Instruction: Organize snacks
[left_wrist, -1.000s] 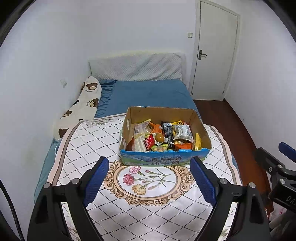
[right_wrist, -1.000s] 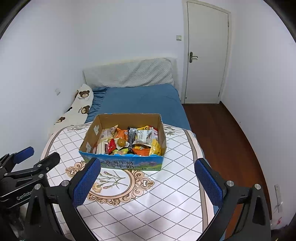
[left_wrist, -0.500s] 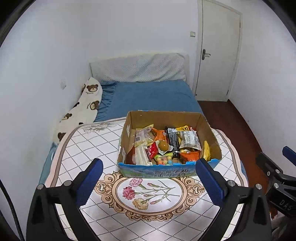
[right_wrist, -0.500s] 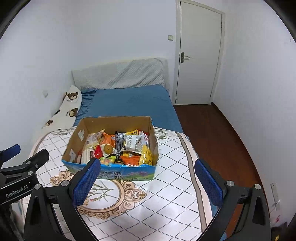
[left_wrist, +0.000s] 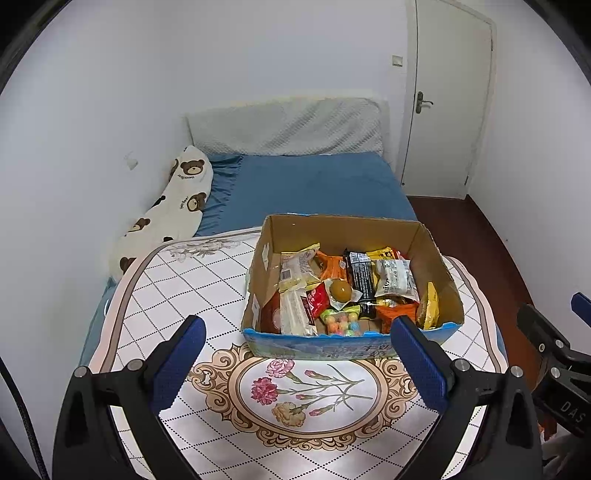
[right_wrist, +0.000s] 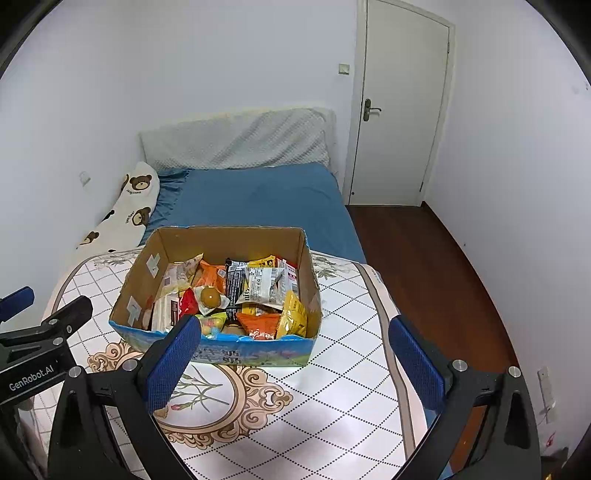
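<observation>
Left gripper (left_wrist: 295, 362) wide open, empty, jaws just opened further. Snack box (left_wrist: 351, 343) on patterned cloth (left_wrist: 177, 288), straight ahead of it, long side across. Right gripper (right_wrist: 295, 354) wide open, empty, box ahead-left. Both about equally near. Lower packets buried, front wall hides bottom row.

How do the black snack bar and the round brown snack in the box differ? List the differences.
1. The black snack bar is long and flat; the round brown snack is ball-shaped.
2. The bar's wrapper is dark and printed; the round snack sits in clear wrapping.
3. The bar runs front to back across the pile; the round snack sits just left of it.

Both lie on top of the pile inside the cardboard box.
</observation>
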